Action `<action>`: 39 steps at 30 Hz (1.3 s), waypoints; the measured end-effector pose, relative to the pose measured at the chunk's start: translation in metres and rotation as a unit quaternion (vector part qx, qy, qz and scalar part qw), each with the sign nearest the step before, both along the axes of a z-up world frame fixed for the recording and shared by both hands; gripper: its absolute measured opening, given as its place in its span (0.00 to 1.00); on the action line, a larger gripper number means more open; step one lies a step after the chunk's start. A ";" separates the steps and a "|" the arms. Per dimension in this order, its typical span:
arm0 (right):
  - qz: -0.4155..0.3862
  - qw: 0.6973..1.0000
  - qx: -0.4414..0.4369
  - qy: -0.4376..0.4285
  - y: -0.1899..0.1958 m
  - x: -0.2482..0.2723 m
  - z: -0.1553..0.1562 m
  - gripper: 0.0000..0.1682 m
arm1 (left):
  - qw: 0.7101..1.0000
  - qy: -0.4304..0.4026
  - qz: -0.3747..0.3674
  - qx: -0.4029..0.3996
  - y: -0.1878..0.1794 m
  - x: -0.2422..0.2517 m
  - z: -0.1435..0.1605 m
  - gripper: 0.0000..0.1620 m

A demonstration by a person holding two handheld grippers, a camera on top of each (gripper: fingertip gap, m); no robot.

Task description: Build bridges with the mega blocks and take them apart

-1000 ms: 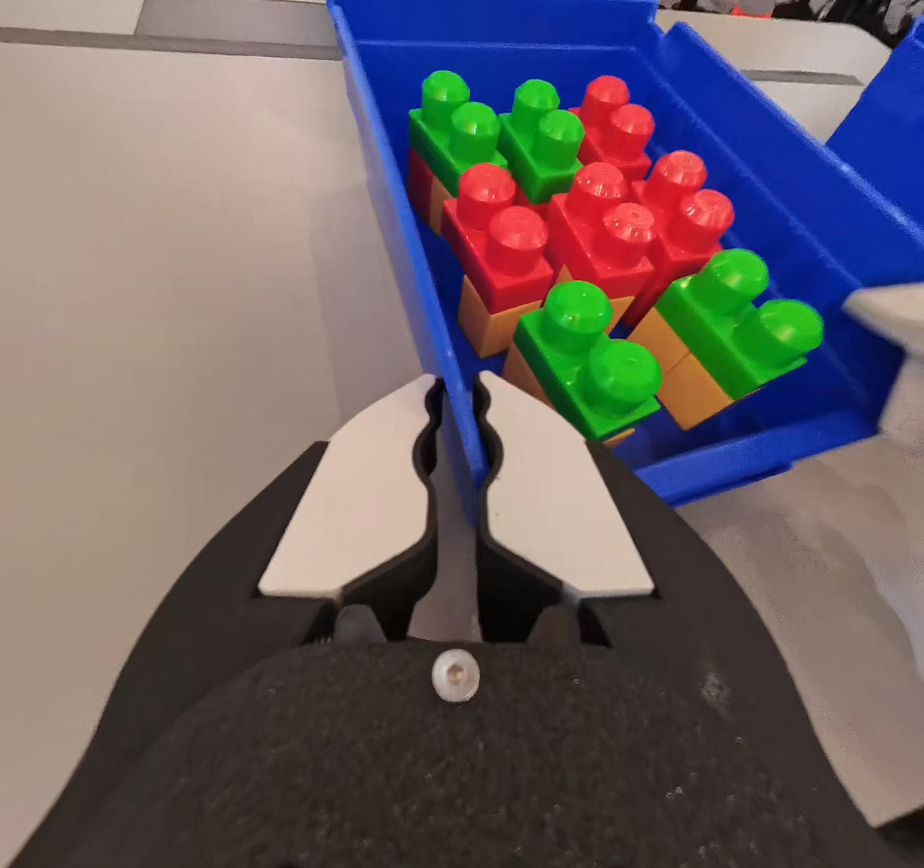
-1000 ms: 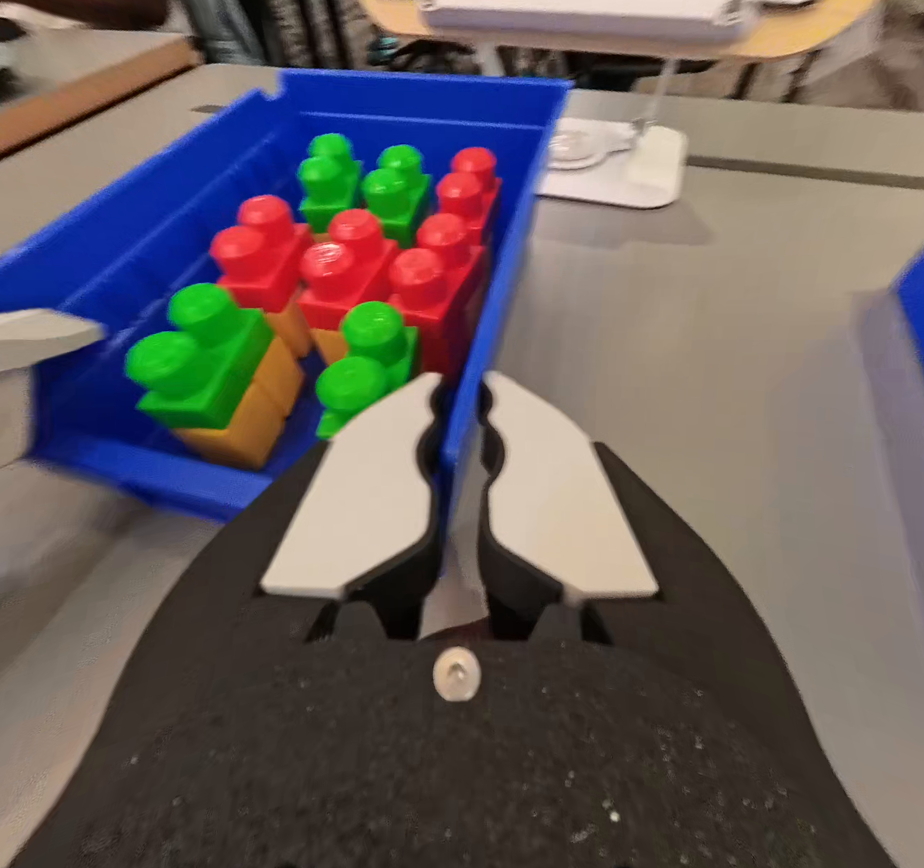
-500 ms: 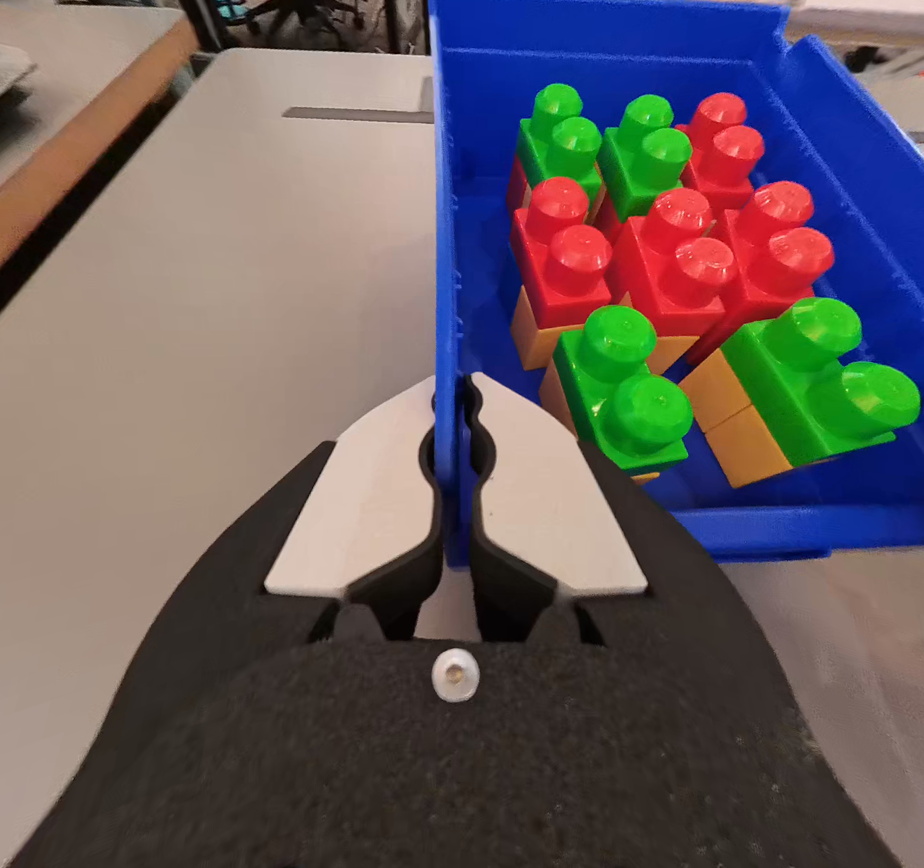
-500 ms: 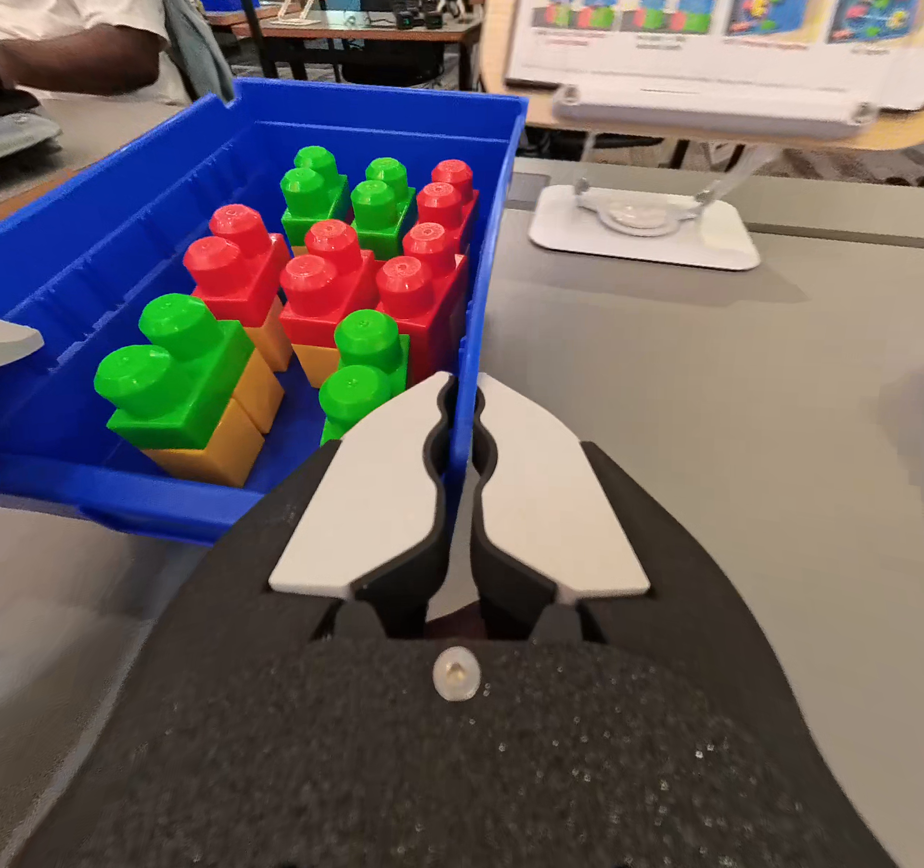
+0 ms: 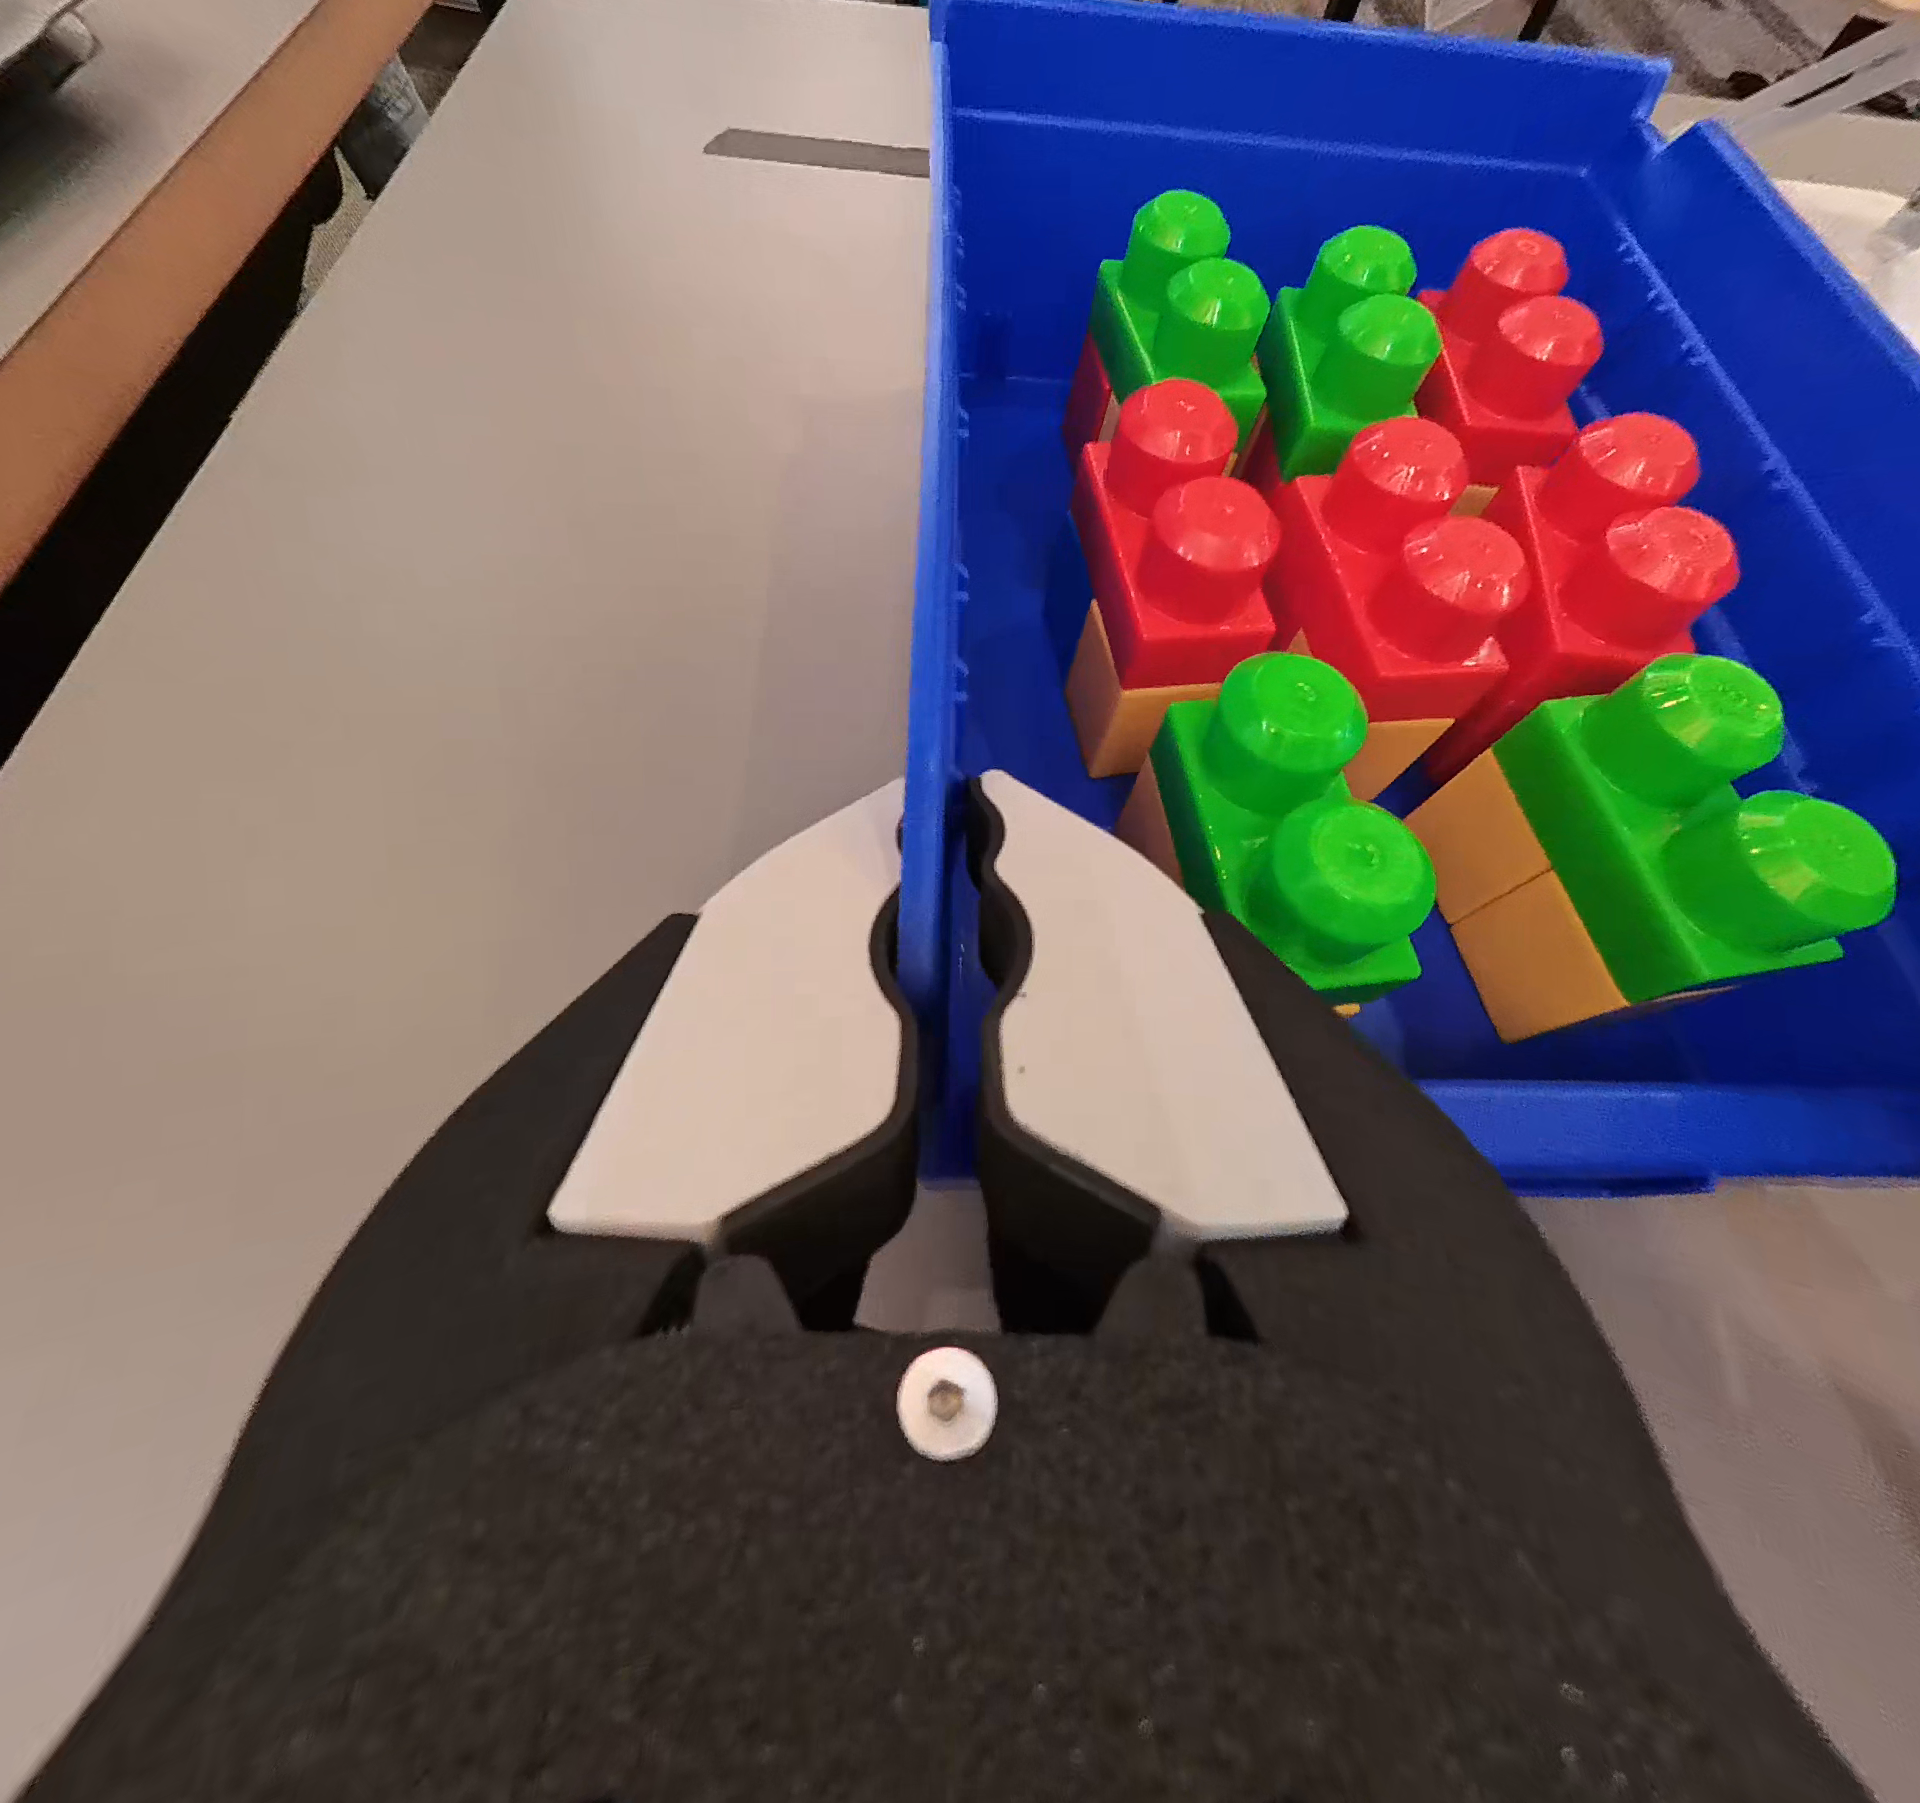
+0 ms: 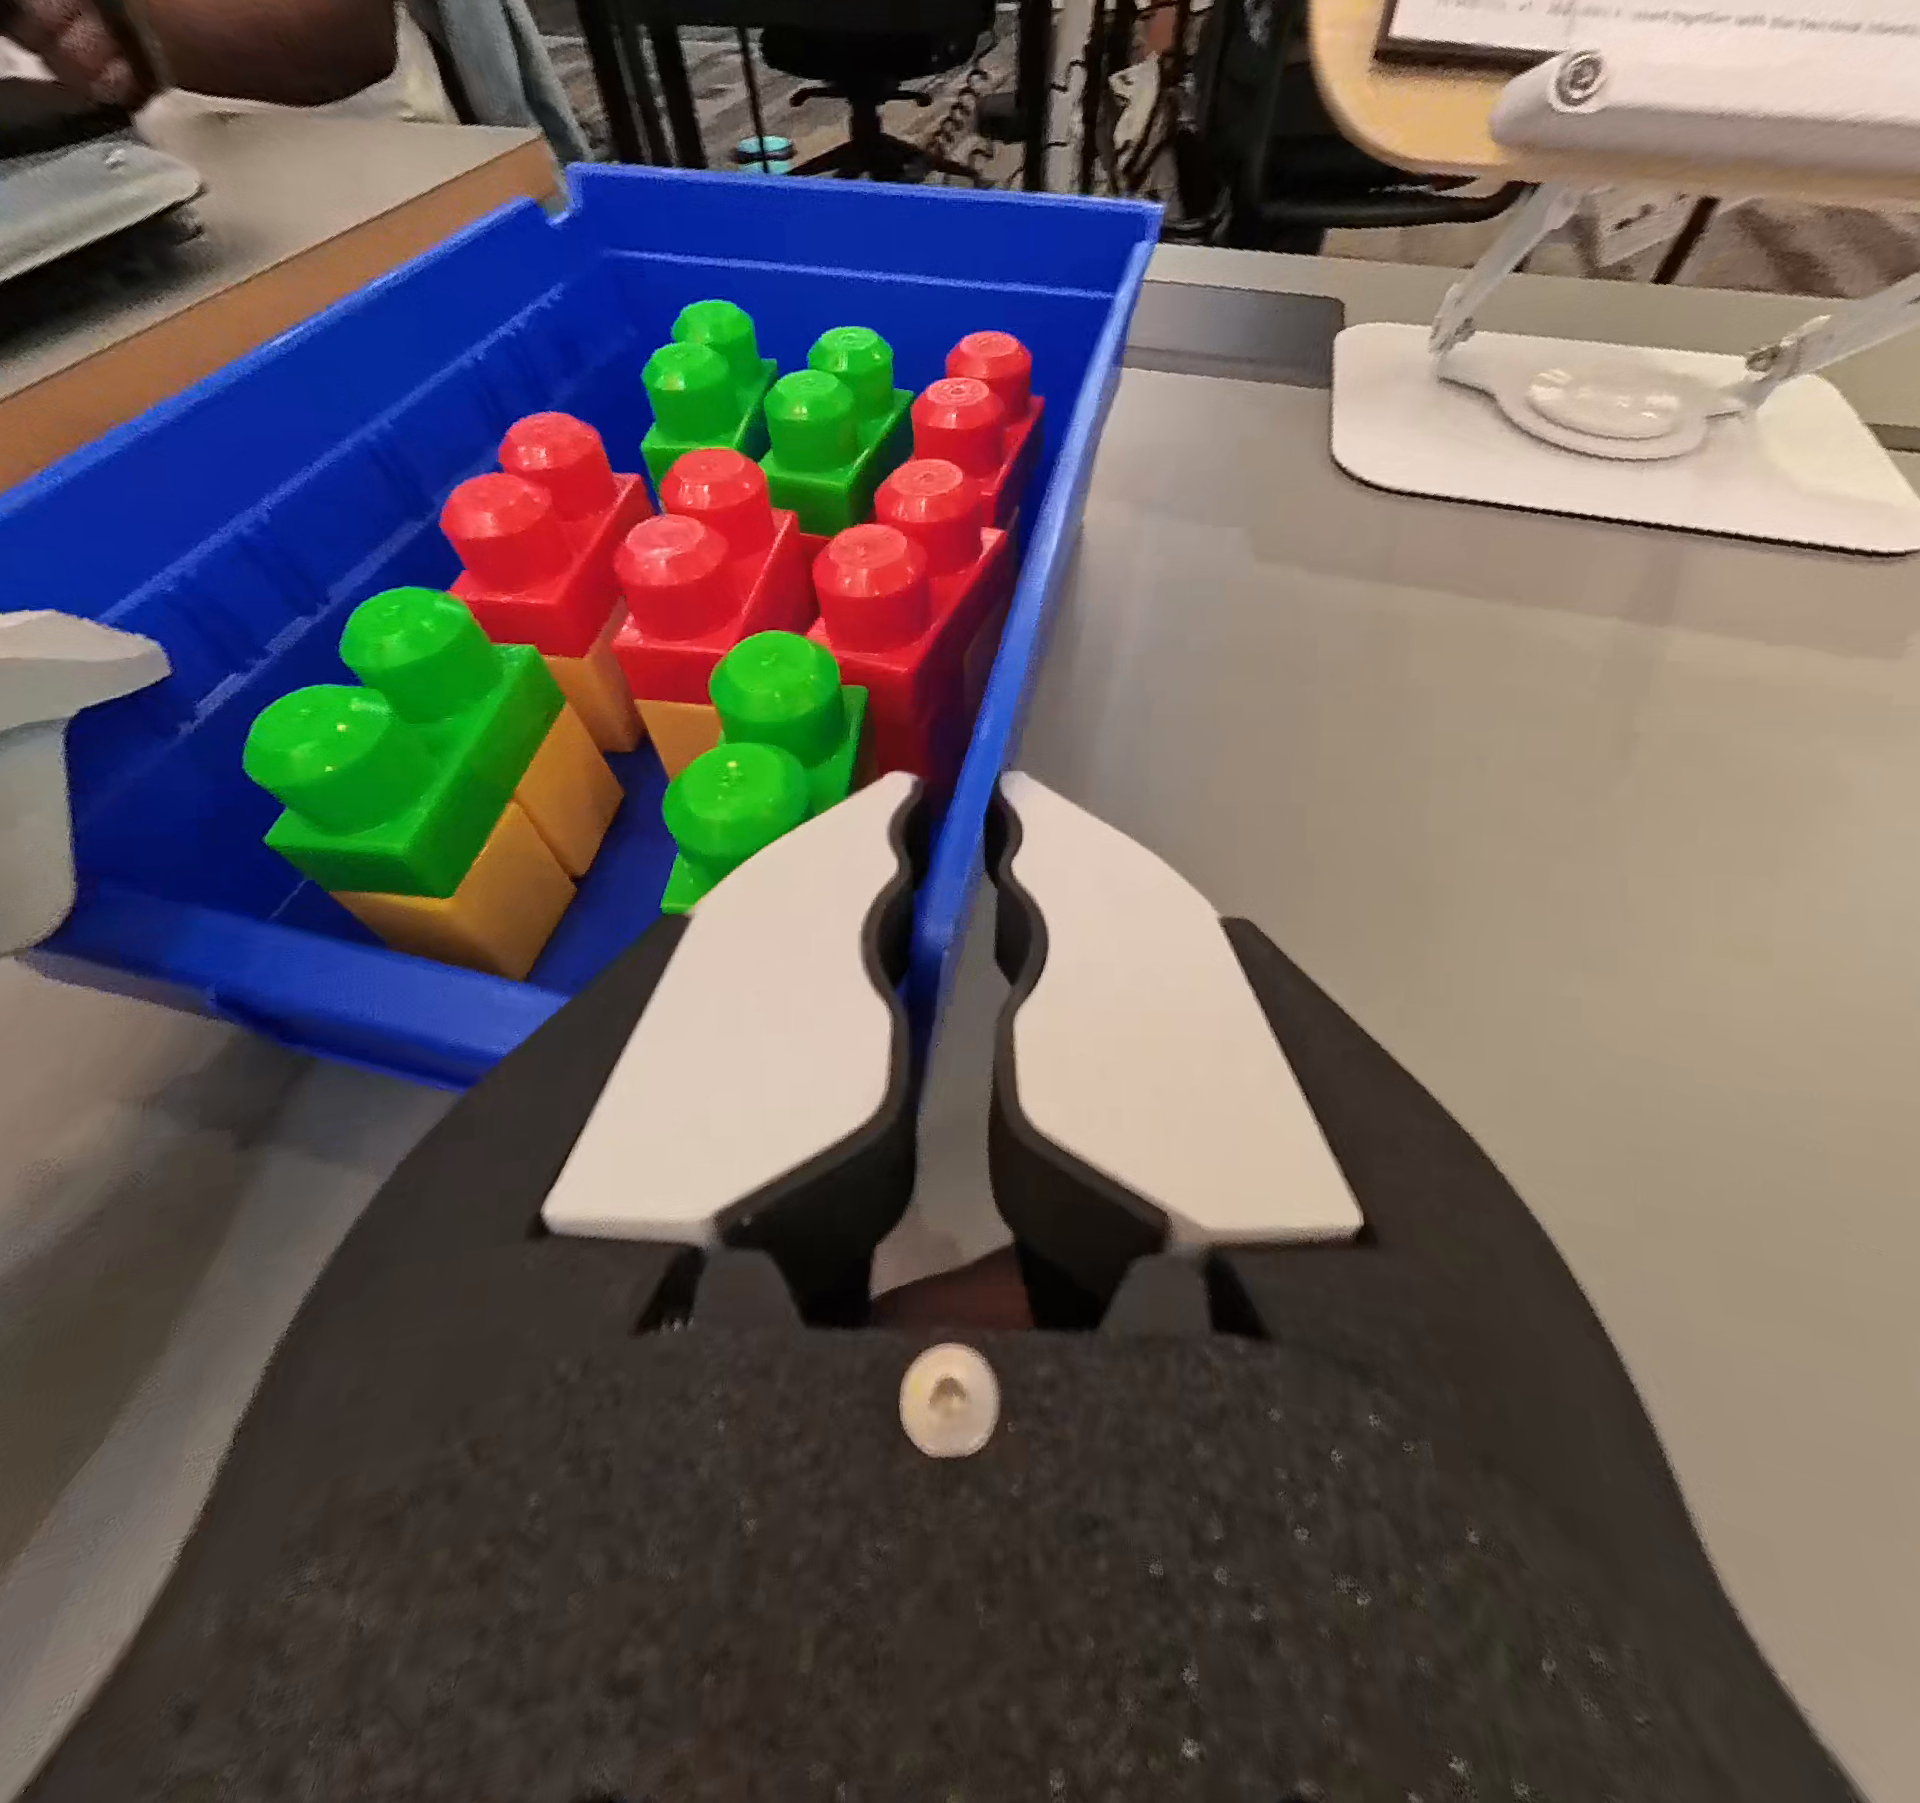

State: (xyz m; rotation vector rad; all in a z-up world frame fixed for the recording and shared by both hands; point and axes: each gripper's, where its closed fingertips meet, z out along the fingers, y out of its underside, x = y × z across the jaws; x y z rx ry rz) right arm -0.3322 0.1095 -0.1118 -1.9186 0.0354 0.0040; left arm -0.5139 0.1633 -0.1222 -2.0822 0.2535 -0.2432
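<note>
- the left gripper (image 5: 938, 808) has its fingers (image 5: 769, 1005) closed narrow on the left side wall of the blue bin (image 5: 1288, 122), one finger outside the wall and one inside, near the bin's near corner.
- the right gripper (image 6: 951, 808) pinches the opposite side wall of the same bin (image 6: 852, 215) in the same way, its fingers (image 6: 1143, 1026) astride the rim close to the near end.
- in the right wrist view the tip of the left gripper shows at the far left edge, against the bin's other wall.
- the mega blocks (image 5: 1382, 548) stand inside the bin, packed toward its right wall and far half: green and red two-stud tops on orange bases.
- one green-topped stack (image 5: 1299, 818) stands just beside the inner left finger; another green-topped stack (image 5: 1662, 839) leans tilted near the bin's low front lip.
- a strip of bare blue floor runs along the bin's left wall, between that wall and the blocks.
- the grey table (image 5: 499, 558) lies open to the left of the bin, out to its left edge.
- to the right of the bin the table (image 6: 1455, 766) is bare up to a white stand base (image 6: 1621, 444) farther back.
- a second table (image 6: 270, 226) with a brown edge sits beyond the left side, where a person's arm (image 6: 249, 18) rests.
</note>
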 end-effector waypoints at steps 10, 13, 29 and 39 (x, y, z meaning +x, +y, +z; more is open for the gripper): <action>0.166 0.986 0.028 0.014 -0.095 0.065 0.029 0.19 | 0.996 -0.006 0.004 0.091 -0.042 0.008 0.075 0.32; 0.178 0.983 0.012 0.038 -0.127 0.132 0.021 0.18 | 0.987 -0.094 -0.086 0.094 -0.086 0.069 0.083 0.38; 0.131 0.987 0.048 0.075 -0.188 0.283 0.002 0.24 | 0.971 -0.083 -0.207 0.085 -0.171 0.189 0.012 0.37; 0.134 0.987 0.056 0.067 -0.185 0.278 0.003 0.21 | 0.976 -0.066 -0.200 0.063 -0.162 0.179 -0.003 0.37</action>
